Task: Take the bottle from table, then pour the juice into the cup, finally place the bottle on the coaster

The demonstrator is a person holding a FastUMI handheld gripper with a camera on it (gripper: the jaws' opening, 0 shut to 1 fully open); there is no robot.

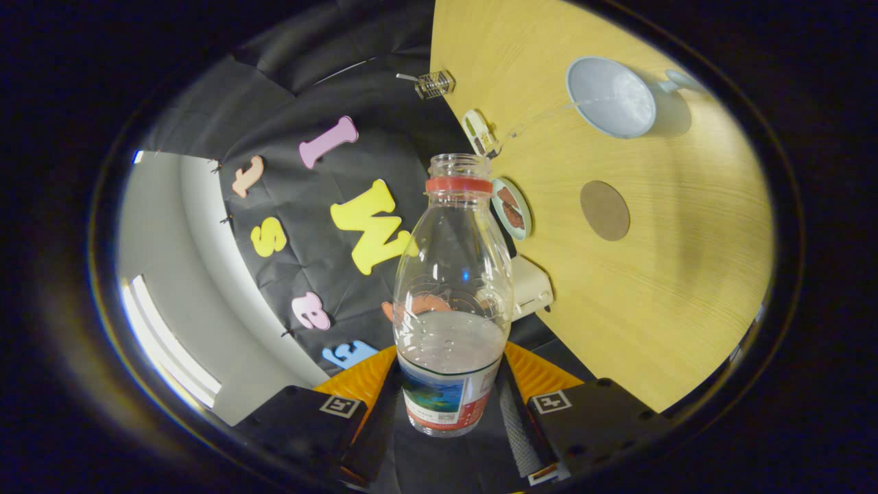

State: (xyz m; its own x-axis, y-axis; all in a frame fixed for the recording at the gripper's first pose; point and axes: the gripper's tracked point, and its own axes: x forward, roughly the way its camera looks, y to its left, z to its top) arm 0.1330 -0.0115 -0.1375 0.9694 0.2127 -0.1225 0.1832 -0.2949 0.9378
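Pouring step apparently in hand: bottle (453, 295) tilted, open neck aimed toward the cup (610, 97) across the wooden table (686, 274), a thin stream seemingly reaching the cup. Gripper (449, 405) clamped on the bottle's labelled base, both fingers pressing its sides, jaws narrowed to bottle width. Next, probably: righting the bottle, then setting it on the round coaster (604, 210) between bottle and cup.

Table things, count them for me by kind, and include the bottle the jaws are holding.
Bottles: 1, the clear bottle gripped between the jaws of the gripper
Cups: 1, the pale blue cup
Coasters: 1, the round brown coaster
Small round dishes: 1, the small dish just behind the bottle
Total: 4
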